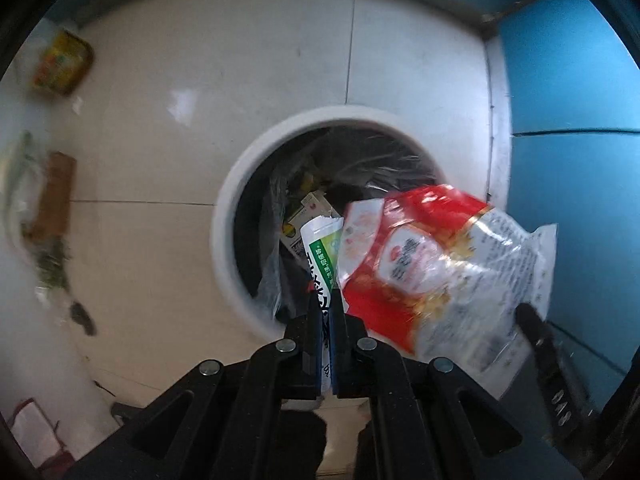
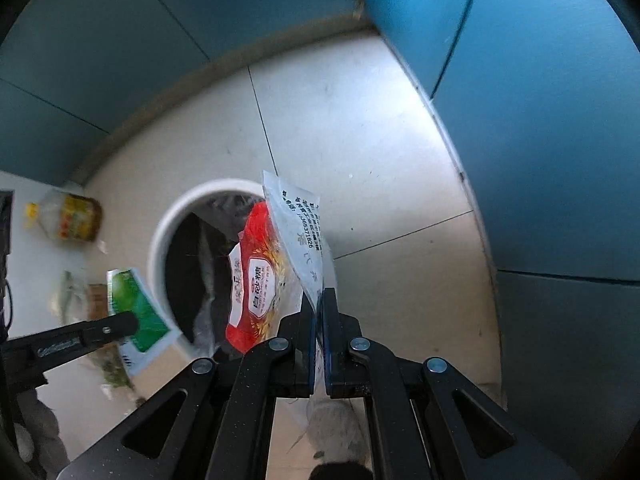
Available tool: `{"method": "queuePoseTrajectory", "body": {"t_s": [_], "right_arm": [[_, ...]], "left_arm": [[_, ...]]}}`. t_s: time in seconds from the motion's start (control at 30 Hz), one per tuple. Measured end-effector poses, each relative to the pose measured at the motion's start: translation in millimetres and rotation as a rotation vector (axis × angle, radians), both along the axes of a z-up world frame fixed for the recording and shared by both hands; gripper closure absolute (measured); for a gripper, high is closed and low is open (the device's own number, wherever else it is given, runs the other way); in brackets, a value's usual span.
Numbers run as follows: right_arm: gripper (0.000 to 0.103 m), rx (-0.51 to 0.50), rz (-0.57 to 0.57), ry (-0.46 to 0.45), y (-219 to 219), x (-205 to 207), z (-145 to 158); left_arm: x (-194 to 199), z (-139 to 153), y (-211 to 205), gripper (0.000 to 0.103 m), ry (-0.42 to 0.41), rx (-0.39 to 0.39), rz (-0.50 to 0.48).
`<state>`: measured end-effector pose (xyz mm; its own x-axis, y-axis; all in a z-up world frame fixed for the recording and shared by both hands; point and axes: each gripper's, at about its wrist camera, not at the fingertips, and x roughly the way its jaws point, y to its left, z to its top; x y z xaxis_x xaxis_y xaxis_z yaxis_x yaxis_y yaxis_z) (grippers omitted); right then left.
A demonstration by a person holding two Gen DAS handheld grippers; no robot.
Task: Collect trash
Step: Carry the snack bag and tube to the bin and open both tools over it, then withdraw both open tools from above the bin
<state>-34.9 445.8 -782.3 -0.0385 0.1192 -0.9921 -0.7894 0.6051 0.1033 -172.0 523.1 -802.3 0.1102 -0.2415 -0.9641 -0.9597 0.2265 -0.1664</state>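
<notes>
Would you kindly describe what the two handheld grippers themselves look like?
Both the left gripper and right gripper are matte black, with triangular cut-out linkage arms, round silver pivot bolts and blue-edged finger pads. No cables or sleeves are visible.

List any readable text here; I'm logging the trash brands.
"白砂糖": label on the red bag in the right tool.
"1365371826": same bag's clear panel; the other print there is too small.
Green packet in the left tool: print too blurred to read.
</notes>
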Motion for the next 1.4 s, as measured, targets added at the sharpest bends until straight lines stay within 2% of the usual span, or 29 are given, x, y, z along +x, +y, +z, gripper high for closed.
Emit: {"method": "queuePoseTrajectory", "body": {"t_s": [0.1,0.23,0.3,0.33,0.37,0.43,0.47,0.5,0.53,0.57,0.8,0.97,1.17,1.4], "right_arm": [[0.100,-0.026,0.010,0.010,10,-7,-36],[0.098,-0.057,0.002,0.050,16,-6,-61],[0.083,-0.073,-0.005,0.054,8,1,-61],[0.061,-0.077,-0.009,0.054,6,4,-61],[0.042,-0.075,-0.015,0.058,4,9,-60],[0.033,-0.063,-0.017,0.056,1,10,-52],[0.026,-0.058,-0.014,0.050,1,11,-46],[0.021,-0.053,-0.013,0.046,1,11,-42],[0.010,-0.048,-0.009,0.040,0,11,-35],[0.003,-0.043,-0.003,0.032,-1,11,-27],[0.000,-0.019,0.059,-0.081,-19,-4,34],[0.000,-0.001,0.083,-0.118,-35,-18,81],[0.000,0.055,0.122,-0.177,-62,-36,172],[0.000,0.163,0.163,-0.211,-117,-51,308]], "left_arm": [[3,-32,10,0.101,-0.028,-0.044,0.017],[10,-49,17,0.098,-0.074,-0.094,0.054],[13,-49,17,0.098,-0.100,-0.123,0.074],[14,-49,17,0.098,-0.097,-0.124,0.062],[15,-45,17,0.092,-0.082,-0.108,0.043],[16,-36,16,0.048,-0.061,-0.062,0.011],[16,-29,16,0.010,-0.059,-0.037,0.000],[13,-25,17,0.002,-0.048,-0.010,-0.009],[11,-16,17,0.002,-0.034,0.024,-0.023],[9,-8,16,0.002,-0.025,0.044,-0.036],[-19,58,-7,0.002,0.089,0.221,-0.092],[-42,121,-35,0.002,0.114,0.328,-0.096],[-54,211,-69,0.002,0.122,0.448,-0.092],[-76,343,-124,0.002,0.085,0.557,-0.044]]}}
